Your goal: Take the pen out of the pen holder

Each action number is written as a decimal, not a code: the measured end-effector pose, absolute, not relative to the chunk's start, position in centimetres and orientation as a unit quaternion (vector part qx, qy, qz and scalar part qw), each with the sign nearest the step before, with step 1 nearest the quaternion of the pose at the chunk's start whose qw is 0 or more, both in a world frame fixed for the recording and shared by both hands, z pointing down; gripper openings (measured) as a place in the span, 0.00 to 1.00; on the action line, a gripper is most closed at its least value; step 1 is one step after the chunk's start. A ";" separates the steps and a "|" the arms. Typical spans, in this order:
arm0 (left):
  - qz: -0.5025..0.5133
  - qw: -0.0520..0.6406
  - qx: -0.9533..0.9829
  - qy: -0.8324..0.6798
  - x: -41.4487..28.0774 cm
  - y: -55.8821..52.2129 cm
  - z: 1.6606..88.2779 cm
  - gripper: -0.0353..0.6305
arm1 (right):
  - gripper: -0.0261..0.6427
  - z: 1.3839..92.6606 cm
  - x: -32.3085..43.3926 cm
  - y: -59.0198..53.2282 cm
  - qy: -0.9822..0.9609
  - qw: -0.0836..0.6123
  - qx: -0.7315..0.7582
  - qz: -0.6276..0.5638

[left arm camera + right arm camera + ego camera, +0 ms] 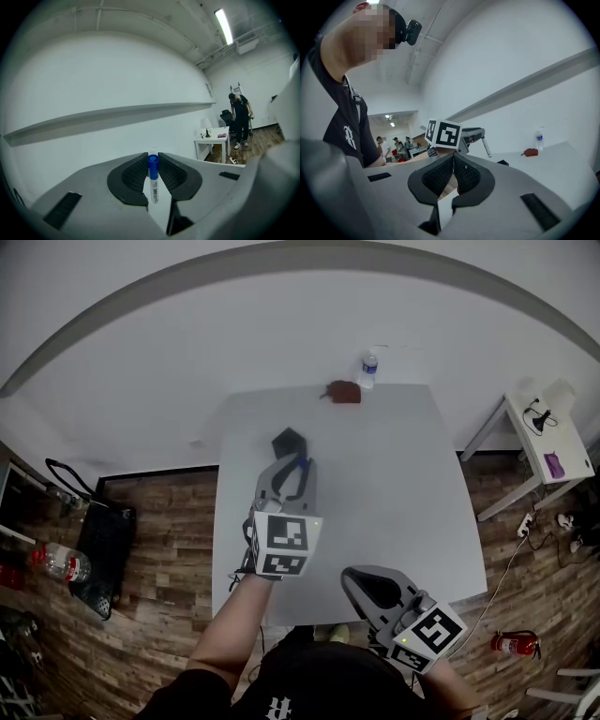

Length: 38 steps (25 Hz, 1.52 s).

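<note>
The table [394, 484] has lots of bare top, most of all in the middle and by its right edge. Its far edge is next to a white wall. There is open wood floor past the left, right and near edges.

The left gripper [295, 467] is up over the table's middle. Its two fingers are close together and pinch the pen [302, 465] near their tips. In the left gripper view, the pen [153, 180] stands upright between the two black pads, with the blue cap on top and the white body pointing down. The pen is out of the pen holder [289, 441] and up in the air just beside it, on the side nearer the person. The holder stands on the far half of the table, nearer the left edge.

The right gripper [356, 579] is over the near edge, with its fingers [440, 176] touching at the tips and nothing between them.

There is one pen, one pen holder, two grippers, one red-brown thing [343, 391] and one water bottle [368, 369], both at the far edge.
</note>
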<state>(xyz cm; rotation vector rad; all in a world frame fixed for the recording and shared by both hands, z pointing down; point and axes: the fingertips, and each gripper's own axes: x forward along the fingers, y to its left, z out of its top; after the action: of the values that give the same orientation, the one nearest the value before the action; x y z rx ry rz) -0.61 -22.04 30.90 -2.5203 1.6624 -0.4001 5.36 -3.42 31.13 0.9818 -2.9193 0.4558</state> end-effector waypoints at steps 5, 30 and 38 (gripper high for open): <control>-0.116 0.054 -0.829 0.544 -0.1 -19.4 28.7 0.15 | 0.06 30.1 5.6 -2.6 -0.942 0.009 0.310 0.129; -0.088 0.067 -0.827 0.551 0.1 -14.0 25.5 0.15 | 0.06 28.0 5.9 -1.0 -0.950 0.003 0.300 0.081; -0.086 0.064 -0.828 0.551 -0.1 -13.9 25.6 0.15 | 0.06 27.8 5.5 -1.1 -0.950 -0.005 0.301 0.081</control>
<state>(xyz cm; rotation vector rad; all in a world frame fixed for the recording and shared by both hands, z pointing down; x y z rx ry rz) -0.08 -13.87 25.63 -2.4986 1.6633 -0.2590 5.51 -1.06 27.79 0.9472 -2.9948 0.2549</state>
